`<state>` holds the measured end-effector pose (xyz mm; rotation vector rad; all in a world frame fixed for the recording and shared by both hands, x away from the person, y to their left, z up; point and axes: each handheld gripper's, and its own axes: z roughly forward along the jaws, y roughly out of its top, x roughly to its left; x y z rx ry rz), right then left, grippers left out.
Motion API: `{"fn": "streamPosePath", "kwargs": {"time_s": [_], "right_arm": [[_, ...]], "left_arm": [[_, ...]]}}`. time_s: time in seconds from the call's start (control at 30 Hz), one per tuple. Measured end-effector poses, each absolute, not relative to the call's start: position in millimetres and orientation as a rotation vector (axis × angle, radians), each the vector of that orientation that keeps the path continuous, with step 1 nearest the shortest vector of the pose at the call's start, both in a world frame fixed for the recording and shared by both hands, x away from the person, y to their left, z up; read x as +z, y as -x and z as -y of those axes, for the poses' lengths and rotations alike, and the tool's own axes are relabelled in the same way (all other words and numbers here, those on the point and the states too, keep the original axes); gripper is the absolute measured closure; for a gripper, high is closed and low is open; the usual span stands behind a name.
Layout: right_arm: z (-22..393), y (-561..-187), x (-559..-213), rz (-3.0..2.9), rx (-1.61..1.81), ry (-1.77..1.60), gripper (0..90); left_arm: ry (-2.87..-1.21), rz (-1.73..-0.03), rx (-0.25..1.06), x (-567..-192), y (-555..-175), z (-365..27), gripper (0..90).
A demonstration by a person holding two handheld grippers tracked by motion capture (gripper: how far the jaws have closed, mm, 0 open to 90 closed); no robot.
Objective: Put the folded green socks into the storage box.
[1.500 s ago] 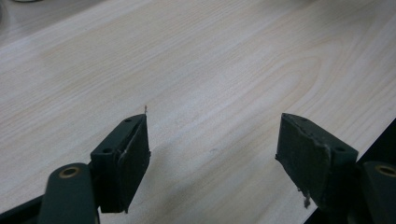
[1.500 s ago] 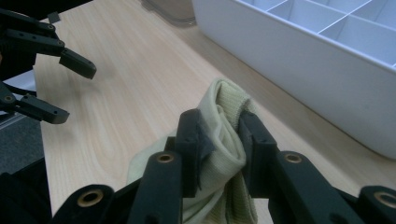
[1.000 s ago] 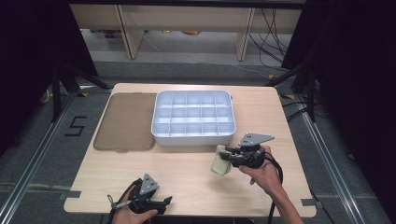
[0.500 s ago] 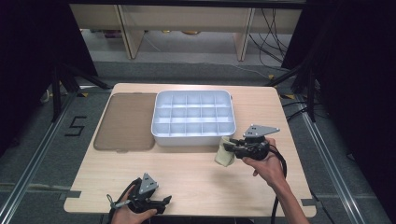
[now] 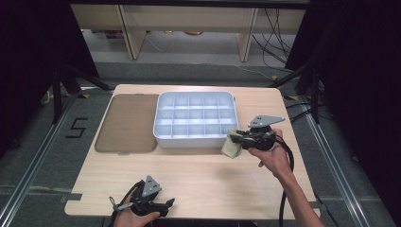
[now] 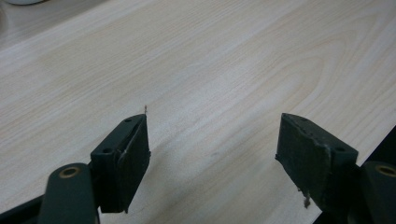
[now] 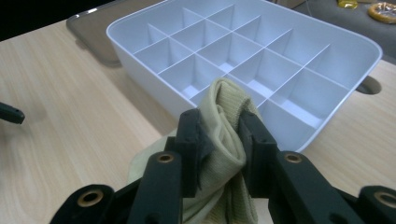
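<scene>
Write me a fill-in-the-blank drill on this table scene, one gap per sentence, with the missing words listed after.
1. The right gripper is shut on a pale yellow-green ____.
2. The white plastic divided tray has ____ rows of compartments, all empty.
3. The brown translucent flat lid lies on the light wooden table, on the tray's ____ side in the high view.
4. The left gripper has its jaws ____, nothing between them.

Missing words: cloth; three; left; open

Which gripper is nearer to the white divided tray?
Right. The right gripper, holding a yellowish cloth, is beside the tray's near right corner. The left gripper is at the table's near edge.
</scene>
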<state>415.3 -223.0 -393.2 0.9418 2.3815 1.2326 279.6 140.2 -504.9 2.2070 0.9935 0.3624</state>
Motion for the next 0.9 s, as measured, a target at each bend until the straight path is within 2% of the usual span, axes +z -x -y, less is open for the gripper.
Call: {"fn": "streamPosePath", "kwargs": {"time_s": [0.33,0.43,0.47,0.9], "right_arm": [[224,-430,-380,-2.356,1.197,-0.945,72.3],[223,-434,-379,-2.346,1.192,-0.964,72.3],[224,-435,-378,-2.346,1.184,-0.968,72.2],[219,-457,-372,-2.315,1.145,-0.971,72.2]], "left_arm": [[-2.201,-1.002,0.351,-505,-280,-141,24.9],[-2.152,-1.029,0.352,-506,-279,-138,24.9],[-2.204,-1.000,0.354,-504,-279,-141,24.9],[-2.201,-1.000,0.356,-505,-280,-141,24.9]]}}
